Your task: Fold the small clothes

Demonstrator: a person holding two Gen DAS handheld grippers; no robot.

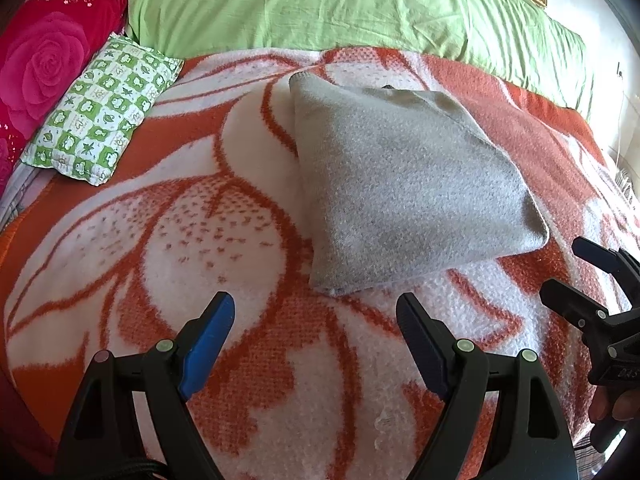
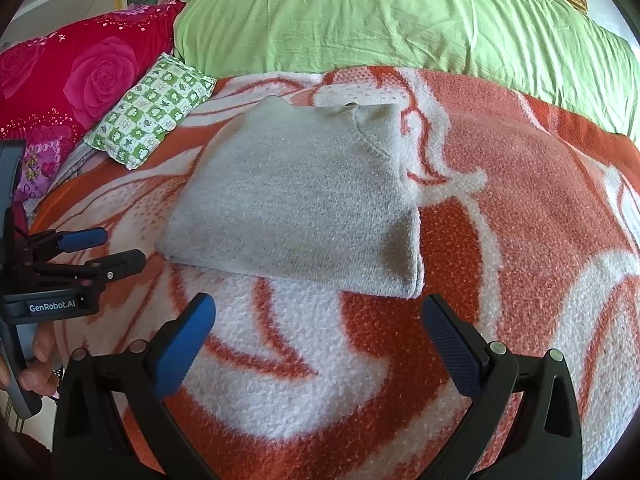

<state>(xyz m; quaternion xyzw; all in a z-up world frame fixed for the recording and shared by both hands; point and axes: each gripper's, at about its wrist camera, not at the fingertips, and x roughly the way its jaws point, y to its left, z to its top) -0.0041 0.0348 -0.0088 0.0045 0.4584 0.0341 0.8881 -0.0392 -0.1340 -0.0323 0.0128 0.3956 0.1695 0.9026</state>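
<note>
grey knit, folded into a thick square: the small sweater (image 2: 296, 204) lies flat on the orange-and-white floral blanket (image 2: 520, 200), a little toward the pillow side of the bed, with its neckline seam showing at the far right corner. the left gripper (image 1: 316, 320) hangs just short of the sweater's near edge, jaws spread wide and holding nothing. the right gripper (image 2: 320, 320) sits likewise before the near edge, jaws released and empty, not touching the cloth. a hand (image 2: 38, 364) grips the left tool's handle at the left margin of the right wrist view. beyond the blanket lie a lime green duvet (image 2: 400, 20), a green checked small pillow (image 2: 152, 112) and a red rose-print pillow (image 2: 80, 72).
</note>
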